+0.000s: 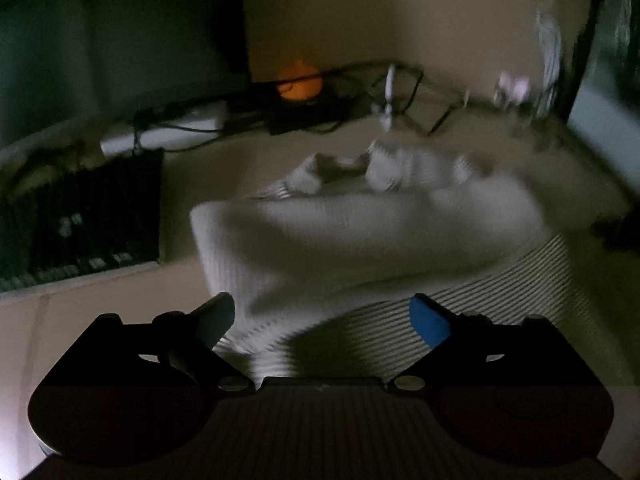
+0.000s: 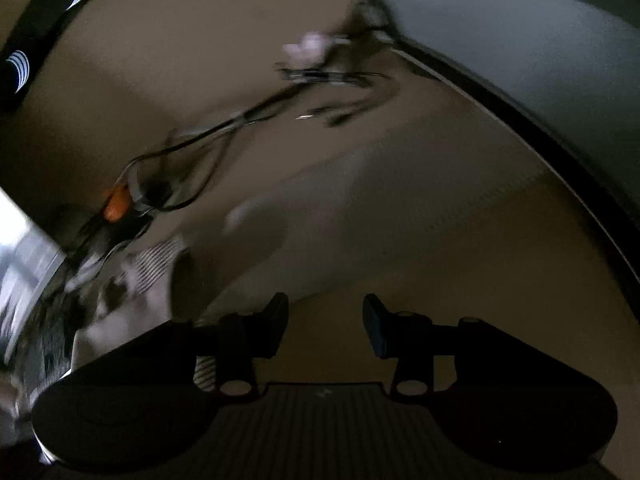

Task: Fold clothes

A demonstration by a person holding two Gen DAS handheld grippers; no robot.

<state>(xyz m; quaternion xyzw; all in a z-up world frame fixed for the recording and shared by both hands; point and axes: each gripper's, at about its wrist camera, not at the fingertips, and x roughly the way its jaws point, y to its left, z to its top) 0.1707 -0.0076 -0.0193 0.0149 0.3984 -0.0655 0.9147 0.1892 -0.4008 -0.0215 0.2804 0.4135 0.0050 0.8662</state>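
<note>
A white knit garment (image 1: 360, 236) with a ribbed striped edge lies bunched on the beige table (image 1: 100, 320) in the left wrist view, blurred by motion. My left gripper (image 1: 322, 320) hangs open just over its near edge, with cloth showing between the fingers but not pinched. In the right wrist view my right gripper (image 2: 326, 328) is open over bare table (image 2: 460, 220), nothing between its fingers. A pale part of the same garment (image 2: 152, 276) shows at the left of that view, away from the right gripper.
A black keyboard (image 1: 80, 224) lies at the left. Behind the garment are an orange round object (image 1: 300, 84), a white bar (image 1: 164, 136) and tangled black cables (image 1: 400, 96). A dark monitor (image 1: 112, 28) stands at the back left. The table edge (image 2: 560, 172) curves at the right.
</note>
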